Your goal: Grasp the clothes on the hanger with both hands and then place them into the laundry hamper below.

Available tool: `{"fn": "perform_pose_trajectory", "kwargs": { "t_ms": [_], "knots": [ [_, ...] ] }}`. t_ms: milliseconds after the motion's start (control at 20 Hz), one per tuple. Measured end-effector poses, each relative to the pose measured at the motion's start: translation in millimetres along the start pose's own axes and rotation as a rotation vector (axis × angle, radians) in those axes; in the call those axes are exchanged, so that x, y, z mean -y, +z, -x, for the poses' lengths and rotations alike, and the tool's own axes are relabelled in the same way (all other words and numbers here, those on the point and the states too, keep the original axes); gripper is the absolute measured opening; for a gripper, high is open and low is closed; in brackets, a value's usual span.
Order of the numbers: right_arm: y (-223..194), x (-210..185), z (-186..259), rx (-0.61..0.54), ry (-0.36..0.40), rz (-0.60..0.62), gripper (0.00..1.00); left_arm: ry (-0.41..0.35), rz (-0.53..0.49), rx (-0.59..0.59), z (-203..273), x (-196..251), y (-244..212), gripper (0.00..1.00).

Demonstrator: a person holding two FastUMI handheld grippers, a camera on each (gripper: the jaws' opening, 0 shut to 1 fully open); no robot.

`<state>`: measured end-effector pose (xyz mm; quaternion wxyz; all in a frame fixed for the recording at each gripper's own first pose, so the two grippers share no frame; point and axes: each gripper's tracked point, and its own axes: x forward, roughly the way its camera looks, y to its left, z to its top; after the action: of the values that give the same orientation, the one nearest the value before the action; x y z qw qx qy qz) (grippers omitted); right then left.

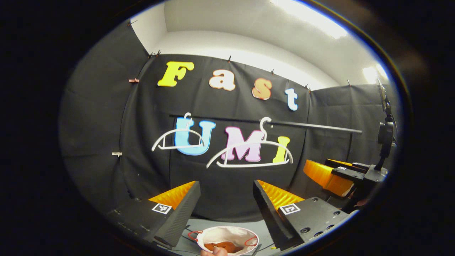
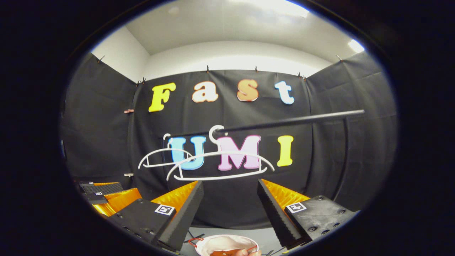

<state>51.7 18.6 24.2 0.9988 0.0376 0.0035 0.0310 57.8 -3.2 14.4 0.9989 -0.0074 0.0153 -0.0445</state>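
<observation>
The rail (image 1: 312,126) runs side to side ahead of both grippers, carrying two bare hangers (image 1: 250,153). The laundry hamper (image 1: 227,237) sits low between the fingers, orange clothes (image 1: 223,246) already inside. The left gripper (image 1: 225,202) and right gripper (image 2: 229,201) are both spread, holding nothing.

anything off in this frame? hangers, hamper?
Both white hangers on the rail are bare and hang level. An orange garment lies in the hamper, with someone's fingers at its rim. Nothing spilled.
</observation>
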Motion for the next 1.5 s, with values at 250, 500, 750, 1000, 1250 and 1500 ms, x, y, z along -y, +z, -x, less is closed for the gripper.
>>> {"fn": "perform_pose_trajectory", "kwargs": {
  "t_ms": [250, 500, 750, 1000, 1250, 1500],
  "knots": [
    [28, 10, 7, 0.098, -0.015, 0.041, 1.00, 0.077, -0.018, 0.062, 15, -4, 24, 0.95],
    [20, 11, 14, 0.076, -0.013, 0.049, 0.98, 0.091, -0.045, 0.043, 31, 5, 17, 0.95],
    [7, 13, 22, 0.048, -0.012, 0.060, 0.98, 0.089, -0.045, 0.053, 42, 18, 18, 0.95],
    [11, 14, 28, 0.056, -0.011, 0.043, 0.98, 0.080, -0.069, 0.072, 48, 29, 23, 0.95],
    [12, 12, 32, 0.057, 0.000, 0.077, 0.98, 0.079, -0.056, 0.071, 50, 29, 26, 0.95],
    [11, 11, 33, 0.054, -0.006, 0.078, 0.99, 0.081, -0.069, 0.074, 44, 25, 27, 0.95]
  ]
}}
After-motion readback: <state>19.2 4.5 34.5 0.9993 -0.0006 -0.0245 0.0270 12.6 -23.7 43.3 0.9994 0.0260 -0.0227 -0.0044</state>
